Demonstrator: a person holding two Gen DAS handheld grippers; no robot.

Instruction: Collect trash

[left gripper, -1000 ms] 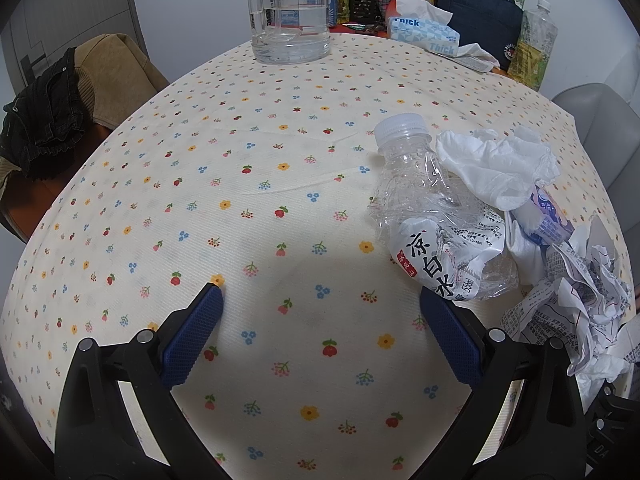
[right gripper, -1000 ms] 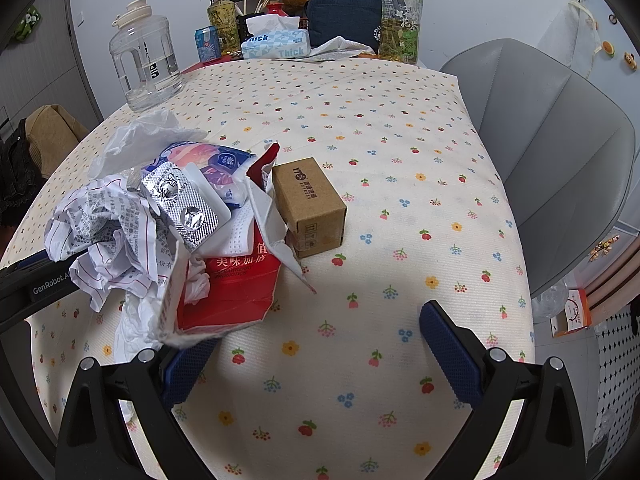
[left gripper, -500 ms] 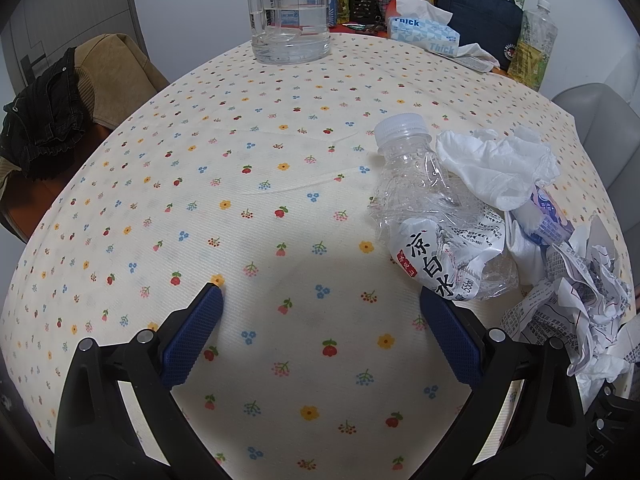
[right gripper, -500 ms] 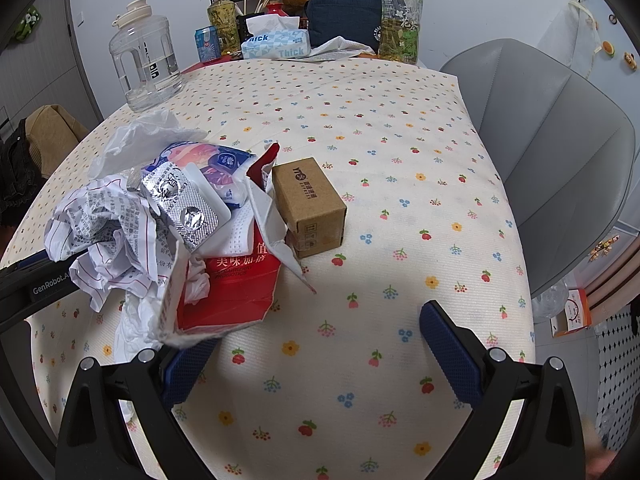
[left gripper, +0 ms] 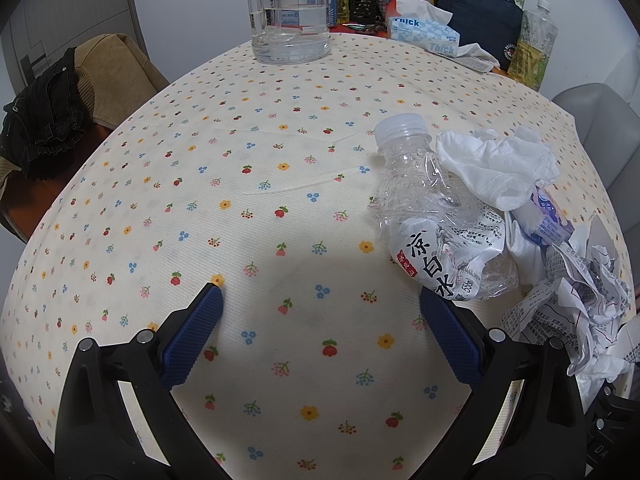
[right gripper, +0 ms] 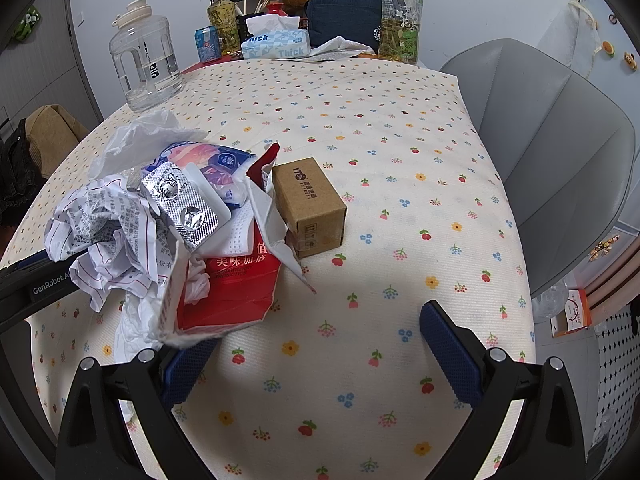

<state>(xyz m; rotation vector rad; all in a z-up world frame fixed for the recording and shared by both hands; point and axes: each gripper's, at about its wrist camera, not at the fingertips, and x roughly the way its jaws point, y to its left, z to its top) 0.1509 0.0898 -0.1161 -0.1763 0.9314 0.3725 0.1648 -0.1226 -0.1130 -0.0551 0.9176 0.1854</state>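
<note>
On the flower-printed cream tablecloth (left gripper: 280, 152) the trash lies in 1 heap between the 2 tools. The left gripper (left gripper: 320, 316) hovers low with its jaws spread wide and nothing between them. The right gripper (right gripper: 316, 336) is released in the same way, also empty, though its left pad sits partly under the torn red-and-white paper carton (right gripper: 236, 280).

From the left gripper, the crushed clear plastic water bottle (left gripper: 432, 220) lies ahead and to the right, just beside the right pad. Its long axis runs away from the camera, with the white cap at the far end and the labelled body at the near end. Beside it are the crumpled white tissue (left gripper: 496, 168) and the crumpled printed paper sheet (left gripper: 576, 308).

From the right gripper, the heap lies to the left and the small brown cardboard box (right gripper: 308, 204) is ahead, slightly left, touching the carton. I judge the left gripper is nearer to the bottle, and the right one to the box.
</note>
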